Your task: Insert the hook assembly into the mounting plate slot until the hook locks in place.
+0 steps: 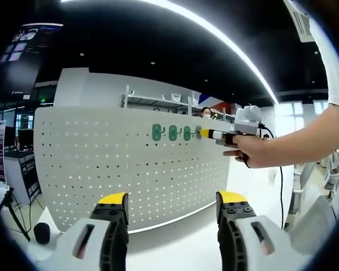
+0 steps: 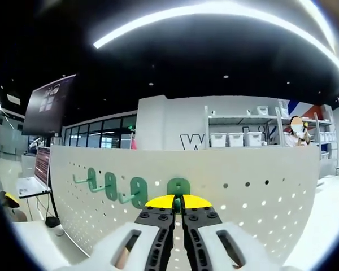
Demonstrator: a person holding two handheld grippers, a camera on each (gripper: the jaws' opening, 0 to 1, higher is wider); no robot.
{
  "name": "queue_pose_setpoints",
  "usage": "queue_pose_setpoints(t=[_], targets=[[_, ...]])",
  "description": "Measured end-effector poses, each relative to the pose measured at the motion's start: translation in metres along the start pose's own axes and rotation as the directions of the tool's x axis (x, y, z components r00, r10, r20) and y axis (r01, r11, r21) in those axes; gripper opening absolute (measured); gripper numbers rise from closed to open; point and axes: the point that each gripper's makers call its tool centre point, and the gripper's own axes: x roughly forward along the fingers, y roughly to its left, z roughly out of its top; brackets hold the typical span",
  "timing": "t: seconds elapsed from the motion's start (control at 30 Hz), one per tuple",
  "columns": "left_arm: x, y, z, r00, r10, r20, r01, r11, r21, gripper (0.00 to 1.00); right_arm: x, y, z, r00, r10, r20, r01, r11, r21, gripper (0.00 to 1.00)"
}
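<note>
The right gripper (image 2: 178, 201) pinches the fourth green hook (image 2: 178, 187) in its fingers, pressing it against the pegboard (image 1: 101, 164) beside three seated hooks (image 1: 172, 132). The left gripper (image 1: 172, 200) hangs back with fingers spread and empty, keeping the board in sight.

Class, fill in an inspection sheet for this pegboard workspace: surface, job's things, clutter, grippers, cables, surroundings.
Surface: white pegboard standing upright on a white table.
Job's things: four green hooks in a row near the board's top edge; the fourth hook sits at the right gripper's tips.
Clutter: small dark object on the table by the board's end.
Grippers: left gripper open, holding nothing, back from the board; right gripper shut on the fourth hook, held by a hand.
Cables: black cable hanging below the hand.
Surroundings: shelves with white bins, dark screen, ceiling light strip, a person behind the board.
</note>
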Motion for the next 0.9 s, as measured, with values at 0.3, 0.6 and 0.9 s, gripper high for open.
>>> queue_pose_setpoints(t=[0.3,0.6,0.9], targets=[[0.000,0.000,0.000,1.000,0.003,-0.003,-0.003,1.000,0.008,0.65,0.000,-0.001,-0.001,1.000,-0.029,-0.005,0.029,0.999,-0.045,0.02],[-0.001,0.002,0.000,1.000,0.011,0.000,-0.011,1.000,0.009,0.65,-0.005,0.000,-0.003,1.000,-0.007,-0.014,0.007,1.000,-0.016,0.15],[-0.001,0.003,0.000,1.000,0.014,0.004,-0.014,1.000,-0.003,0.65,-0.016,0.003,0.006,0.998,0.045,0.051,-0.048,0.997,0.062,0.31]])
